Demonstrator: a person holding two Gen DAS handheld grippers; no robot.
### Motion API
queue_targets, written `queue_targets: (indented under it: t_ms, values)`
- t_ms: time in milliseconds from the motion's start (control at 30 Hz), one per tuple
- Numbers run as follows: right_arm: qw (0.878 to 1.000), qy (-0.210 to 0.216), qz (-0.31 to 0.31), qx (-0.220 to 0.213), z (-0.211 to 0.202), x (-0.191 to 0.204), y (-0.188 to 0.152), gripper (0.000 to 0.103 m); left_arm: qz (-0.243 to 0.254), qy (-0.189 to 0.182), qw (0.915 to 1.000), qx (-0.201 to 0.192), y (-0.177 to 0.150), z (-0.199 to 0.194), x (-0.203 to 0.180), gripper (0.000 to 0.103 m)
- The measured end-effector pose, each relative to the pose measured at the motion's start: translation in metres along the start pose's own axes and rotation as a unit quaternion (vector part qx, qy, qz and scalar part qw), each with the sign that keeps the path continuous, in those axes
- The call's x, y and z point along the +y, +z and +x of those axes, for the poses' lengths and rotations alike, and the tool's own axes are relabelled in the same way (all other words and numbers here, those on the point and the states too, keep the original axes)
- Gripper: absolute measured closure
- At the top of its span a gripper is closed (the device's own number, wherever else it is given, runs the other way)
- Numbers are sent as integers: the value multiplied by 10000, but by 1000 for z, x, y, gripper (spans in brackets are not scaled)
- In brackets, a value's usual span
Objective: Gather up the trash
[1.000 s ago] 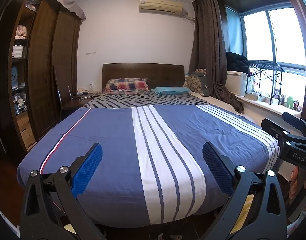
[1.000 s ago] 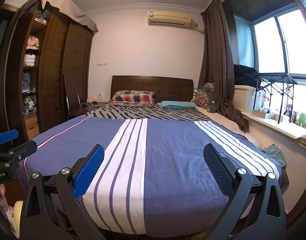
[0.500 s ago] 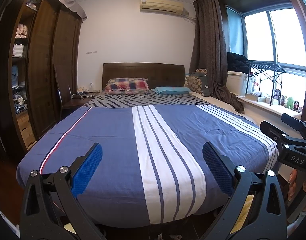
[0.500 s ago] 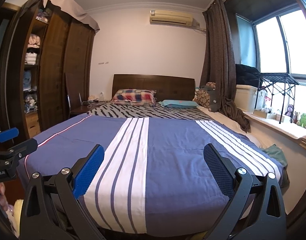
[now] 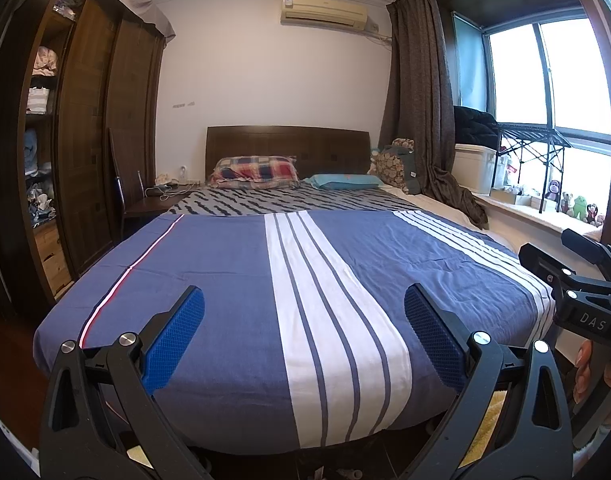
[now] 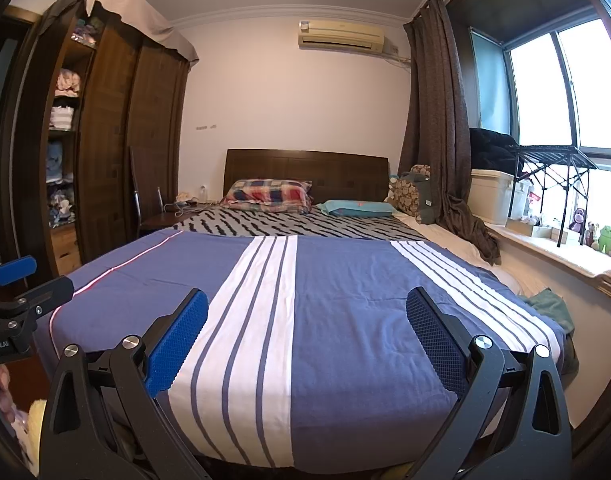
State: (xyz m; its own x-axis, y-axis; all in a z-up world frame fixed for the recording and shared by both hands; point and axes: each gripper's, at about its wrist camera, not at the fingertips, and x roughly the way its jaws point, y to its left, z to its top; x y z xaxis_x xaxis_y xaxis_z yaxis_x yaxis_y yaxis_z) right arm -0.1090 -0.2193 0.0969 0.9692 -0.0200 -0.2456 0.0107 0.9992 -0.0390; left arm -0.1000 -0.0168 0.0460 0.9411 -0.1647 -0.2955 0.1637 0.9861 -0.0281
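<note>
- Left gripper (image 5: 304,334): jaws spread wide, nothing between them. Black angular arms with silver pivot bolts; blue fingertips (image 5: 173,338) carry a fine knurled rubber texture.
- Right gripper (image 6: 307,336): same build, jaws also spread wide and empty. It also shows at the right edge of the left wrist view, black, lettered "DAS", with fingers of a hand (image 5: 583,368) wrapped below it.
- Both grippers hover at the foot of the bed (image 5: 233,320), side by side, pointing along its long axis toward the headboard (image 5: 287,148).
- Trash: no item can be identified in either view. Small pale bits lie on the floor under the foot of the bed in the left wrist view, too small to tell what they are.
- Bed cover: smooth woven cloth, blue with white lengthwise bands and one thin red-white line near the left edge; lightly creased. Stripes run foot to head.
- Beyond it, a grey sheet (image 6: 305,222) with dark zigzag marks; a plaid pillow (image 6: 267,195) and a flat teal pillow (image 6: 357,208) lie against the dark wood headboard.
- Wardrobe (image 6: 105,152): dark wood, tall, left of the bed; open shelves hold folded cloth; a pale sheet drapes its top.
- Curtain (image 5: 429,120): coarse brown fabric, hanging right of the bed, its hem pooled on the ledge.
- Window sill (image 6: 561,254): pale, holds small plush toys (image 6: 603,238), a white bin and a black folding frame.
- Air conditioner (image 5: 323,12): cream box, high on the wall.
</note>
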Motion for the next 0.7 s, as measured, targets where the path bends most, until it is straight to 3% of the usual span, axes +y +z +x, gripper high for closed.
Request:
queue_targets:
  t_ms: [700]
  values:
    - [10000, -4, 21, 11, -1, 2, -1, 4, -26, -6, 10000, 10, -1, 0, -2, 8]
